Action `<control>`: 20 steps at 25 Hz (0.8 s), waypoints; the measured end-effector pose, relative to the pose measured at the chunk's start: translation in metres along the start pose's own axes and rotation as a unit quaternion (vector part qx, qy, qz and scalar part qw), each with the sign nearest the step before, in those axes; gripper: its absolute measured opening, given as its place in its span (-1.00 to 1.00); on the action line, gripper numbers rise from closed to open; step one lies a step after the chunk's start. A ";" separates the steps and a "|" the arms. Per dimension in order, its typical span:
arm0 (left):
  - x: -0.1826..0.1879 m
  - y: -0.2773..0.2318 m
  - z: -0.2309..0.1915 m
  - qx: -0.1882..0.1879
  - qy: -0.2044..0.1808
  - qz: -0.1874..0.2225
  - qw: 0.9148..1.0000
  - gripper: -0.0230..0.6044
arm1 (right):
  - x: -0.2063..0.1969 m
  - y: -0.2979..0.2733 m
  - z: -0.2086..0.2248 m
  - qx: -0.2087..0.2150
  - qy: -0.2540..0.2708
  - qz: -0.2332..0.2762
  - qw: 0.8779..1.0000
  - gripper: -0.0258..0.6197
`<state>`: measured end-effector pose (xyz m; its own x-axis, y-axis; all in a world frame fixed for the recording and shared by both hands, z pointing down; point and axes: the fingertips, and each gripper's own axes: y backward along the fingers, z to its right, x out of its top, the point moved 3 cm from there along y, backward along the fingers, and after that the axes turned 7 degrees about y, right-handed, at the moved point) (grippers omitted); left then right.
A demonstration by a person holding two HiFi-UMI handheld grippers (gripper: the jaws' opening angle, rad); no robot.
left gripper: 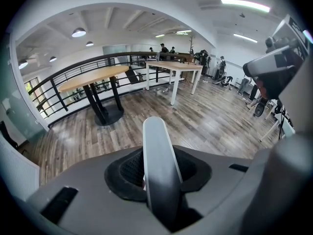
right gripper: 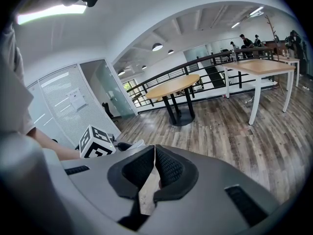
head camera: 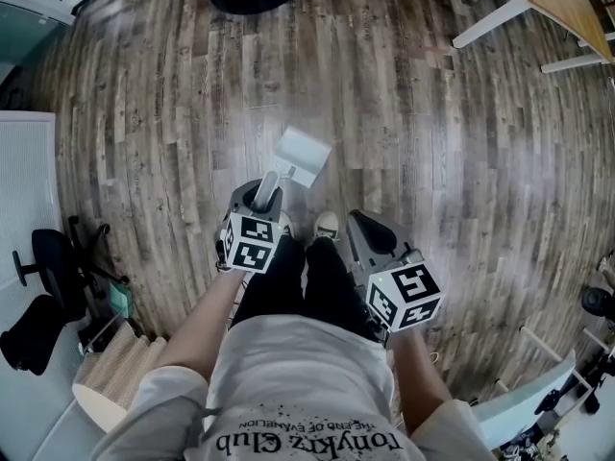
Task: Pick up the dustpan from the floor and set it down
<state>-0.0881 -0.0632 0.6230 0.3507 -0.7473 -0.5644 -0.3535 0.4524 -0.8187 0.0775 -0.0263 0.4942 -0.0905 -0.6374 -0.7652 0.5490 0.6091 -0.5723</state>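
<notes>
From my seat, the left hand-held gripper has its jaws closed on the pale grey handle of the dustpan, with one black pad on either side of it. In the head view the handle runs forward and to the right out of that gripper. The pan sits at its far end, over the wood floor just ahead of the person's shoe (I cannot tell whether the pan's edge touches the boards or hangs clear). The right hand-held gripper is empty, its pads pressed together at the tips. It points down in front of the person's right leg, near the left one but apart from the dustpan. Its own view catches the left gripper's marker cube and, farther back, a round table.
</notes>
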 end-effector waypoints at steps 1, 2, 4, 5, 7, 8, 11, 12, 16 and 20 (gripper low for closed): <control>0.000 -0.001 0.000 0.000 -0.002 -0.003 1.000 -0.50 | 0.000 0.000 0.000 0.001 0.000 0.000 1.000 -0.84; 0.000 -0.001 0.001 -0.001 -0.005 -0.006 1.000 -0.45 | 0.000 0.000 0.000 0.001 0.001 0.001 1.000 -0.84; 0.000 -0.001 0.002 -0.004 -0.007 -0.010 1.000 -0.37 | 0.001 0.000 0.001 0.003 0.001 0.001 1.000 -0.84; 0.000 0.000 0.002 -0.006 -0.006 -0.012 1.000 -0.33 | 0.002 0.000 0.000 0.003 0.001 0.001 1.000 -0.84; -0.001 0.001 0.002 -0.011 -0.002 -0.020 1.000 -0.25 | 0.004 0.001 -0.001 0.002 0.002 0.002 1.000 -0.84; -0.002 0.001 0.002 -0.013 -0.001 -0.025 1.000 -0.21 | 0.005 0.001 0.000 0.002 0.002 0.003 1.000 -0.84; -0.001 0.003 0.003 -0.011 0.001 -0.032 0.999 -0.10 | 0.007 0.004 0.003 0.003 0.002 0.007 1.000 -0.84; 0.000 0.004 0.003 -0.010 0.002 -0.031 0.999 -0.08 | 0.008 0.005 0.003 0.003 0.002 0.008 1.000 -0.84; 0.003 0.011 0.002 -0.008 -0.002 -0.025 1.000 -0.04 | 0.012 0.007 0.003 0.006 0.005 0.013 1.000 -0.84; 0.007 0.023 0.002 -0.006 -0.008 -0.017 1.000 -0.02 | 0.015 0.010 0.001 0.008 0.010 0.017 1.000 -0.84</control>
<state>-0.0917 -0.0574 0.6002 0.3762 -0.7546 -0.5376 -0.3510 0.4209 -0.8365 0.0830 -0.0303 0.4773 -0.0885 -0.6073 -0.7895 0.5647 0.6224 -0.5420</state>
